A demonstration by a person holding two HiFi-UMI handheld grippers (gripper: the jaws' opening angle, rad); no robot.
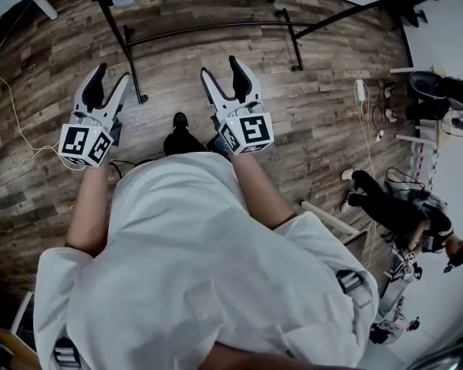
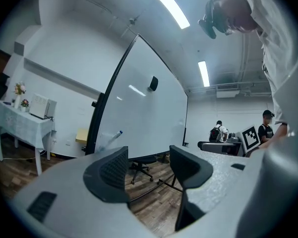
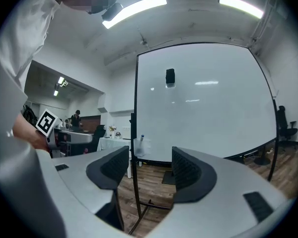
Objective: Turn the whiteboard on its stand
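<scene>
The whiteboard (image 3: 203,103) stands upright in its black frame a few steps ahead, filling the right gripper view, with a small black eraser (image 3: 170,77) stuck near its top. In the left gripper view the whiteboard (image 2: 144,113) shows at a slant, with a marker (image 2: 116,134) at its left edge. From the head view only the stand's black floor rails (image 1: 216,28) show. My left gripper (image 1: 112,74) and right gripper (image 1: 220,66) are held side by side at chest height, short of the stand. Both are open, with nothing between the jaws of the left gripper (image 2: 149,160) or the right gripper (image 3: 149,162).
The floor is wood planks. A person in black (image 1: 401,214) sits low at the right among equipment. A white cable (image 1: 15,129) trails at the left and a power strip (image 1: 360,91) lies to the right. An office chair (image 2: 139,167) stands past the board, a cloth-covered table (image 2: 20,123) at the left wall.
</scene>
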